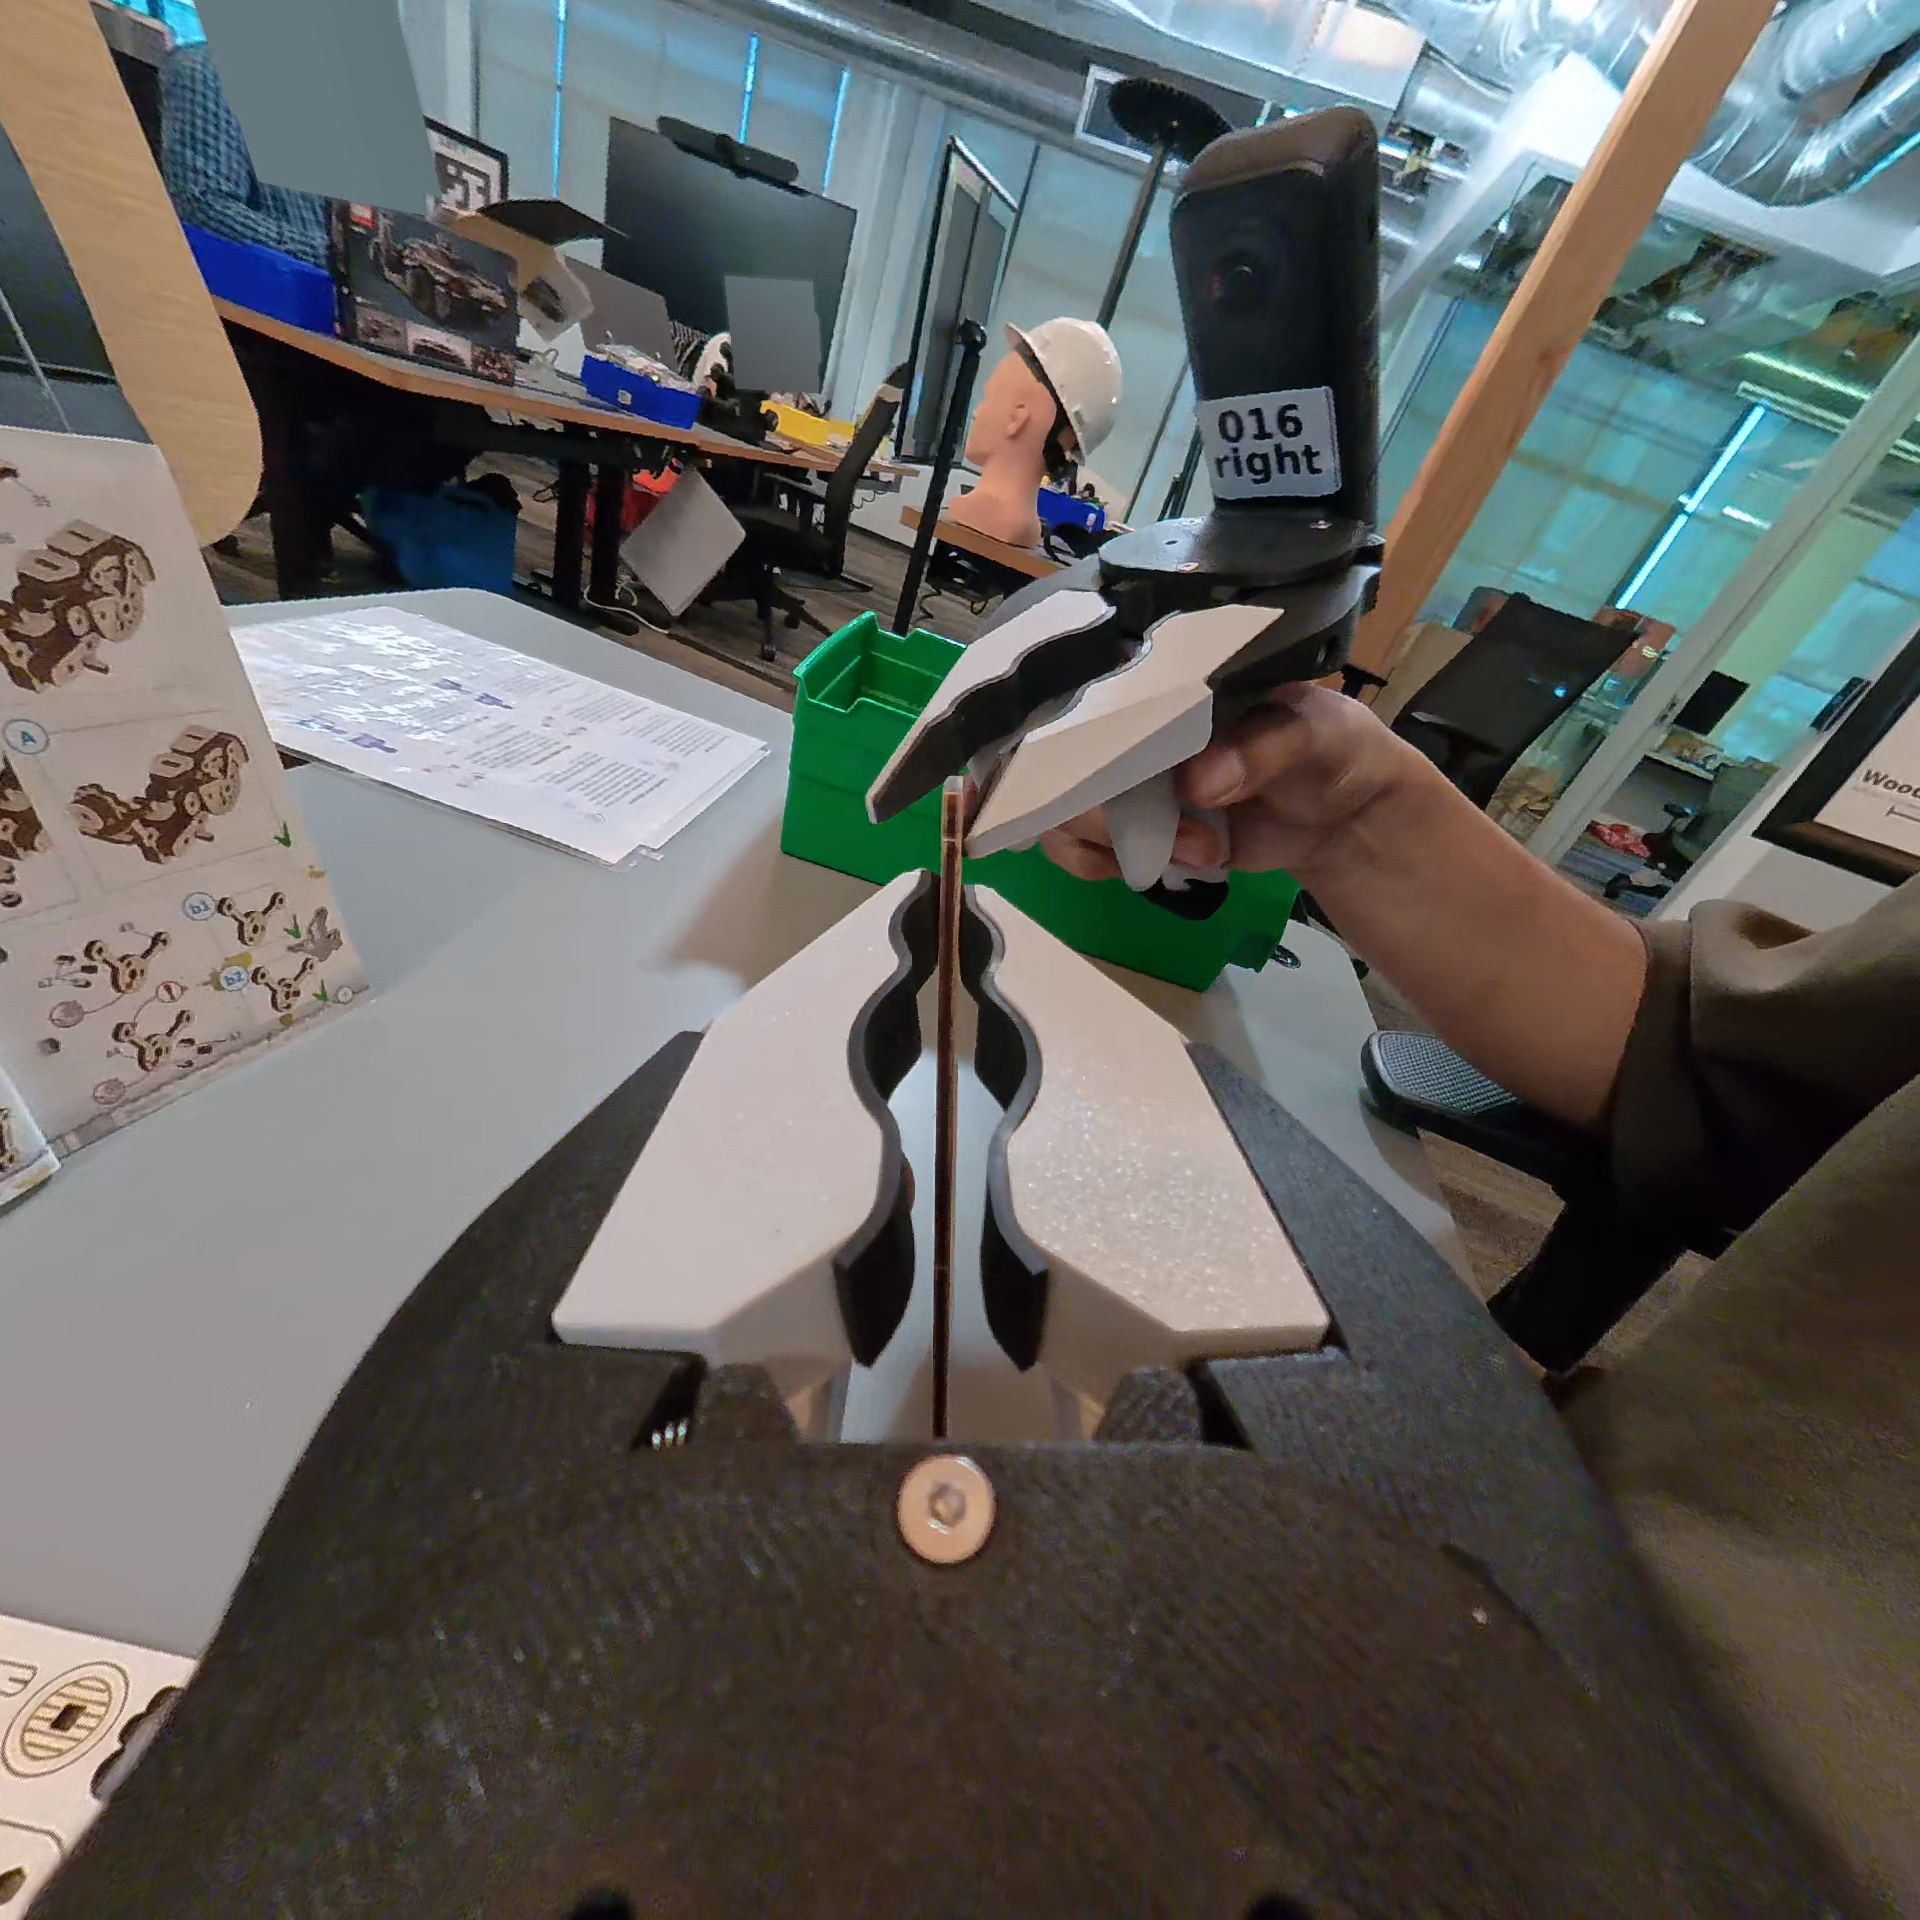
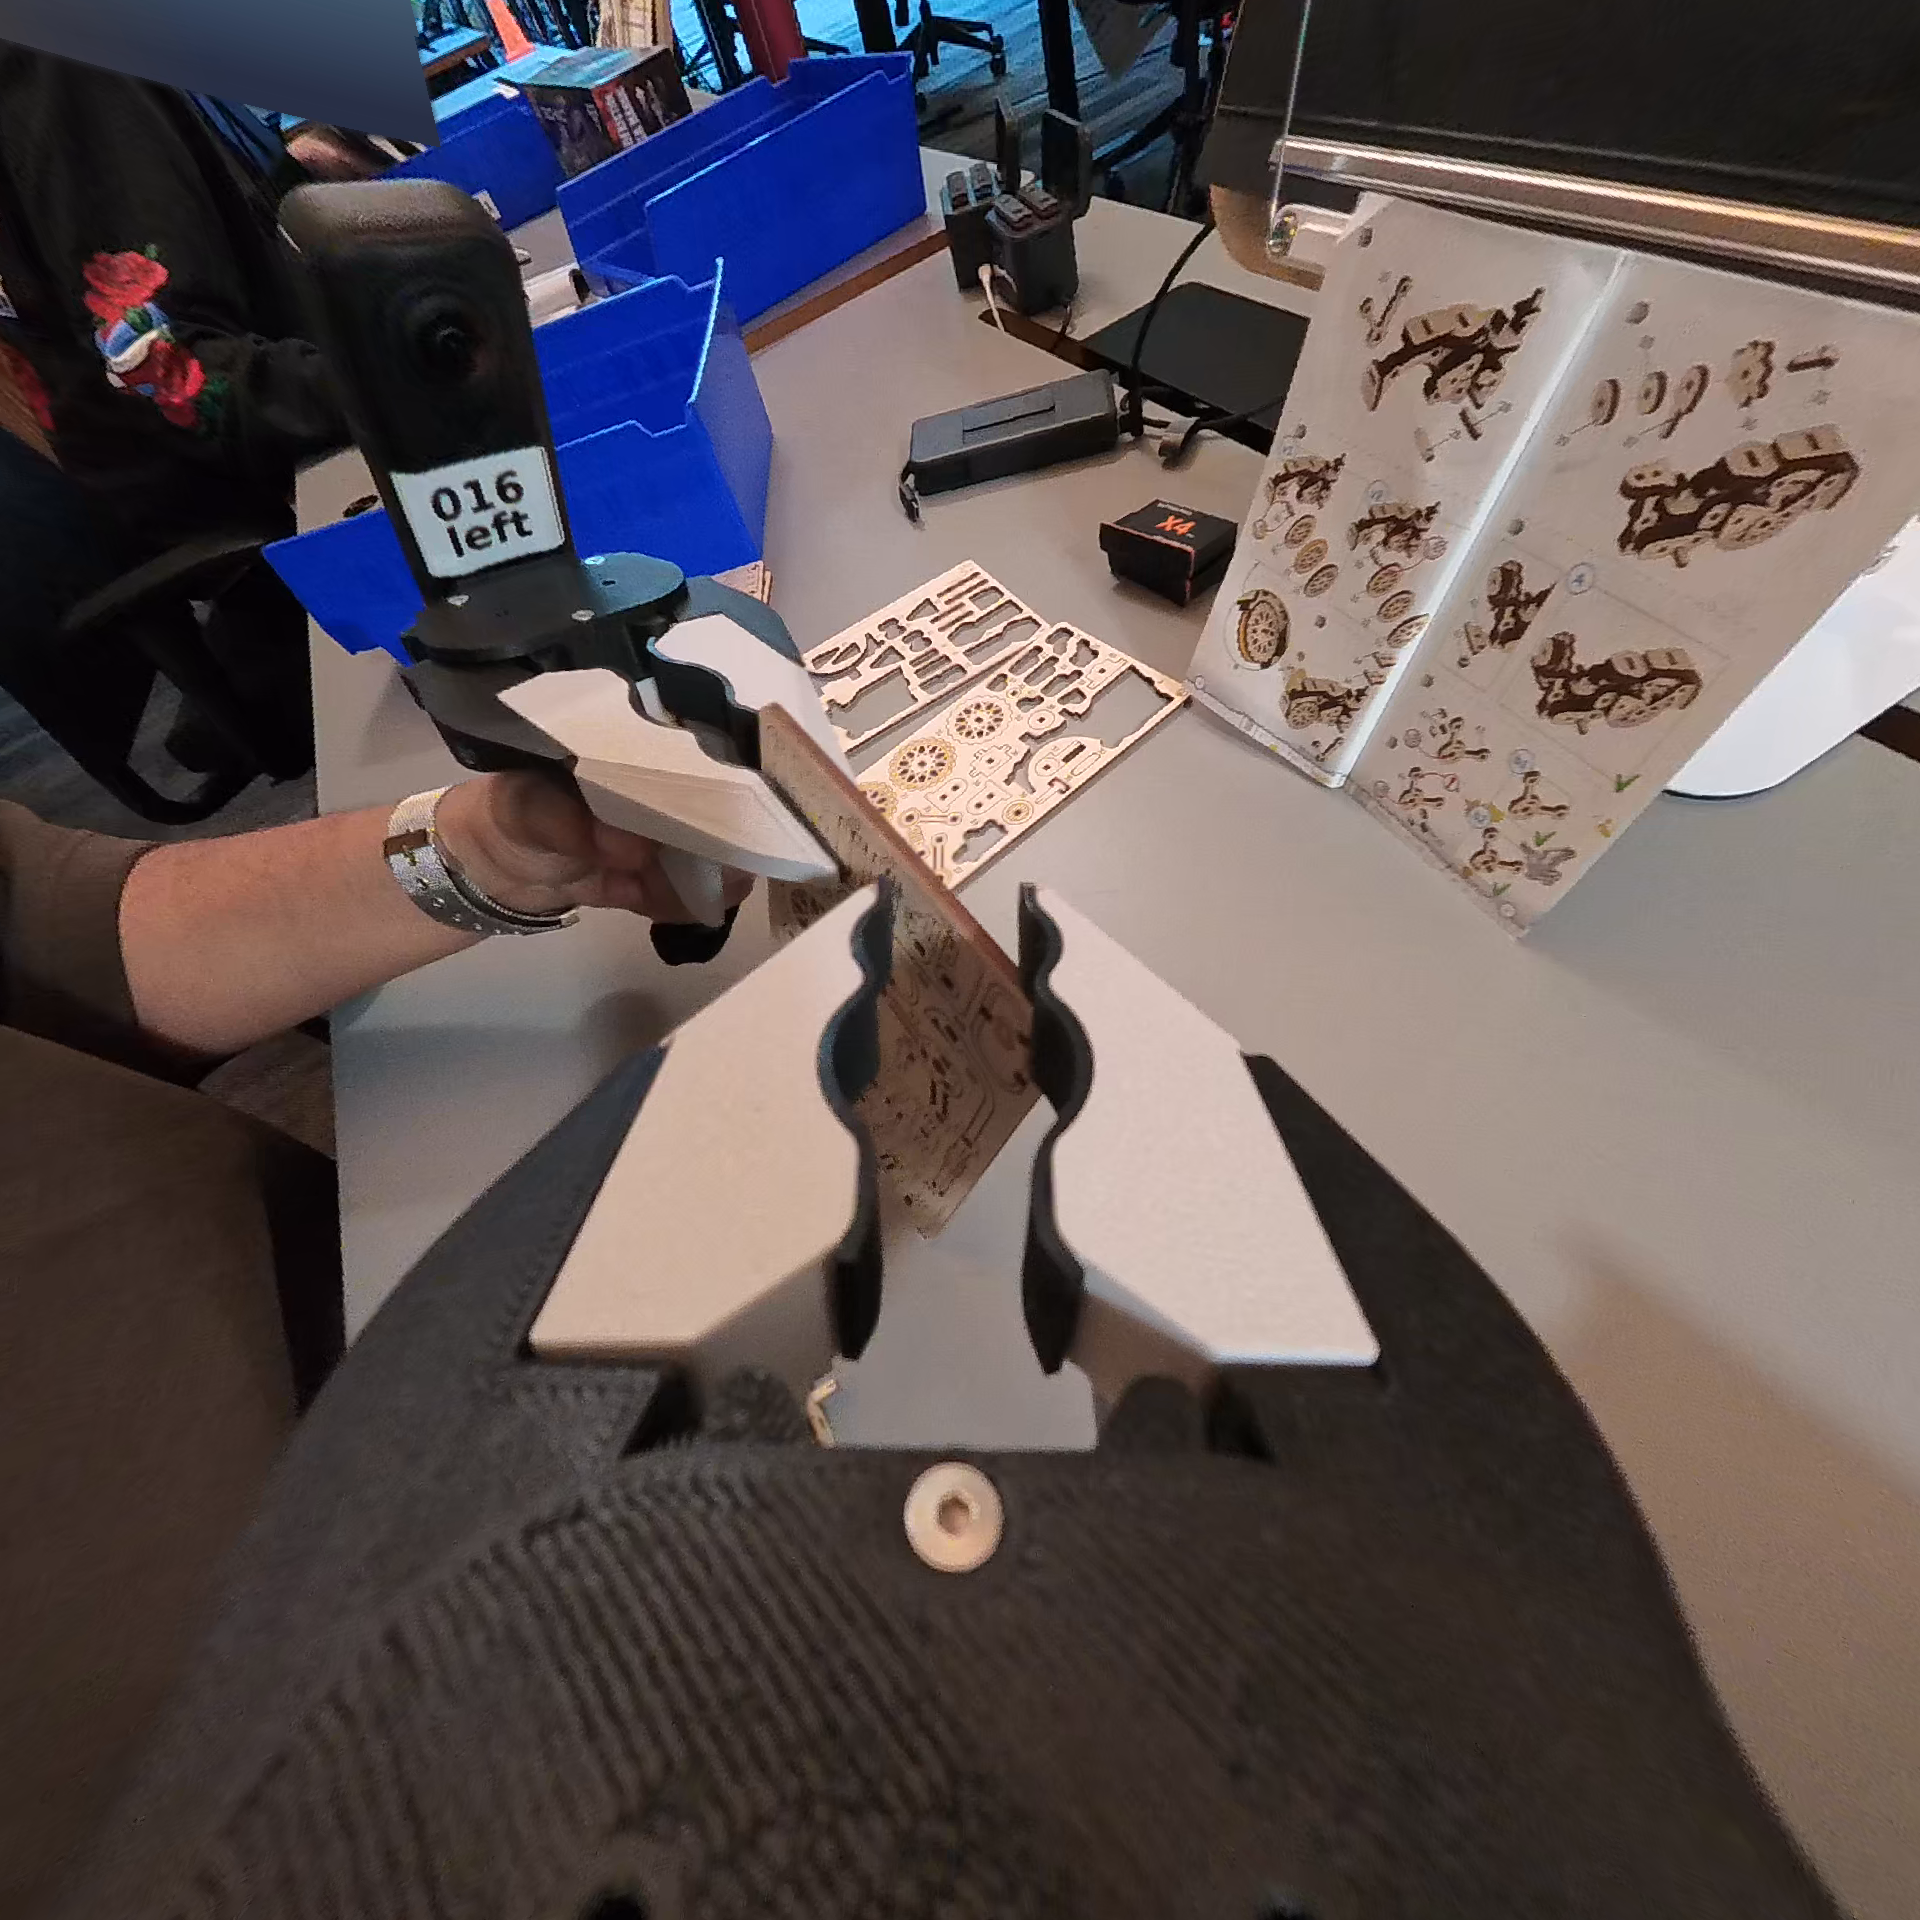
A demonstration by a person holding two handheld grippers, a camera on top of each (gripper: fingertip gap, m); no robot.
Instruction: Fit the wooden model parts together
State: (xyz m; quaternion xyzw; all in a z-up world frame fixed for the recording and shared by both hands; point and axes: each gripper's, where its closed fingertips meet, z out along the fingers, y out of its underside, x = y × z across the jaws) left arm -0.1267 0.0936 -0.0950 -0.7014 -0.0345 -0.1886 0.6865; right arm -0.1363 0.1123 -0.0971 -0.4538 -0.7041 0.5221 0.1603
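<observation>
We hold a thin wooden sheet (image 2: 940, 1023) of cut model parts up off the bench (image 2: 1299, 1039), between our two grippers. In the left wrist view it runs edge-on, a narrow dark line straight down the gap of the left gripper (image 1: 943, 904). The fingers there stand a little apart, and we cannot tell whether they press the sheet. From the right wrist view, the left gripper's fingers close around the sheet's upper end. The right gripper (image 2: 956, 899) is partly open, its fingers on either side of the sheet's lower end, which sits tilted in the gap; we cannot tell if either finger touches it.

A second wooden sheet (image 2: 992, 707) lies flat on the bench beyond. An instruction booklet (image 2: 1558, 582) stands propped at the right. A green bin (image 1: 862, 748) sits behind the right gripper.
</observation>
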